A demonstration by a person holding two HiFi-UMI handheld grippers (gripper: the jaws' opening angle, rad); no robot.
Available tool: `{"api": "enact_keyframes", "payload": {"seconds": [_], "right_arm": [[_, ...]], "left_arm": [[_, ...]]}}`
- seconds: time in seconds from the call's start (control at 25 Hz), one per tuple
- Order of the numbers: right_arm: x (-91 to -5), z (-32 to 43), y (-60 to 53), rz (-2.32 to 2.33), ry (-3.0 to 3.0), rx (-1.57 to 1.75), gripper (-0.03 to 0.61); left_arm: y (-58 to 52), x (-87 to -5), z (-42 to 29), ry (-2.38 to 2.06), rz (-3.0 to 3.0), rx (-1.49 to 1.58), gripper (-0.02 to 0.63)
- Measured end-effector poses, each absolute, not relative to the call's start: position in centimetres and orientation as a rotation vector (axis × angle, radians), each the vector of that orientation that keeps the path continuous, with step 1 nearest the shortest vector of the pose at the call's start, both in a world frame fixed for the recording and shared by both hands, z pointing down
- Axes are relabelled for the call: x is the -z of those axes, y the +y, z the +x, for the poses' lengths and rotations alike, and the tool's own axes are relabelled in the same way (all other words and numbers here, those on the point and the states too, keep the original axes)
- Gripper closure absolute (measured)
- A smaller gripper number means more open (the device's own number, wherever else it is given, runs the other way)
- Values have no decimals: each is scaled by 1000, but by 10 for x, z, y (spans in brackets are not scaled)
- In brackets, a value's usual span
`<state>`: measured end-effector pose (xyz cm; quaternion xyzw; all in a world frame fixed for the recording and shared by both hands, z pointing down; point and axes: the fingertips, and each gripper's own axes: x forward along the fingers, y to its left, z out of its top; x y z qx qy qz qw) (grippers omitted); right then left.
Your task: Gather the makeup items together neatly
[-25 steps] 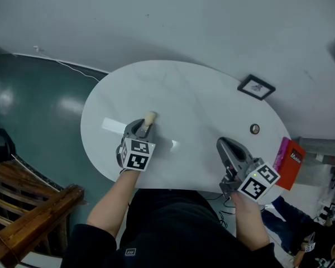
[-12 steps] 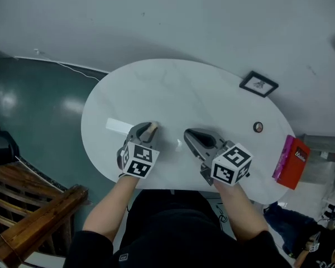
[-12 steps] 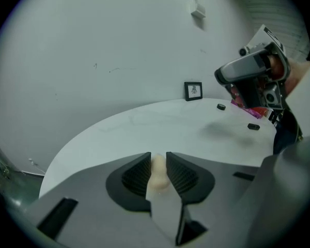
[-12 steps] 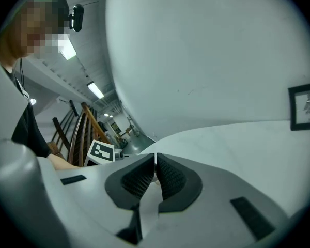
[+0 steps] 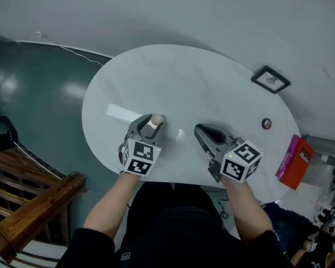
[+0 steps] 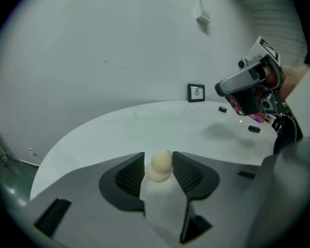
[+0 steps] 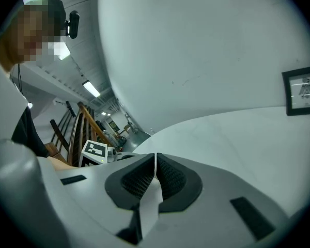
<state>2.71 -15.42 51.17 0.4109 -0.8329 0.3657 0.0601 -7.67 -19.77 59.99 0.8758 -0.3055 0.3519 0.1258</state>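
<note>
L claw (image 6: 158, 159) has just been opening: jaws spread, w/ the beige gourd-shaped makeup sponge (image 6: 160, 168) upright btw the pads on the white oval table (image 5: 173, 77). Pads aren't squeezing it afaict. I reckon it's let go here b/c this spot starts the pile. R claw (image 7: 155, 158) is clenched on nothing, just right of L claw, free for the next pick. Small round dark pot (image 5: 266, 124) sits well beyond R claw, prob next to fetch.
</note>
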Motion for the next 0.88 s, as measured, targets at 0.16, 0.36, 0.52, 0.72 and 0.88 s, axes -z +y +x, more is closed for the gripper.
{"api": "enact_keyframes", "payload": {"seconds": [0.16, 0.36, 0.52, 0.72, 0.88], "right_arm": [[-512, 32, -149, 1266, -2506, -1114, 541], [-510, 31, -141, 1268, -2502, -1116, 541], [-511, 38, -131, 1290, -2487, -1127, 541], [-511, 49, -123, 1334, -2467, -1145, 541], [-510, 56, -119, 1367, -2456, -1148, 541]], "left_arm": [[-187, -609, -81, -892, 2532, -1003, 420], [-191, -605, -78, -929, 2539, -915, 459], [-195, -605, -78, -929, 2540, -885, 488], [-198, -598, -72, -908, 2576, -859, 495], [-209, -593, -58, -886, 2595, -792, 495]]}}
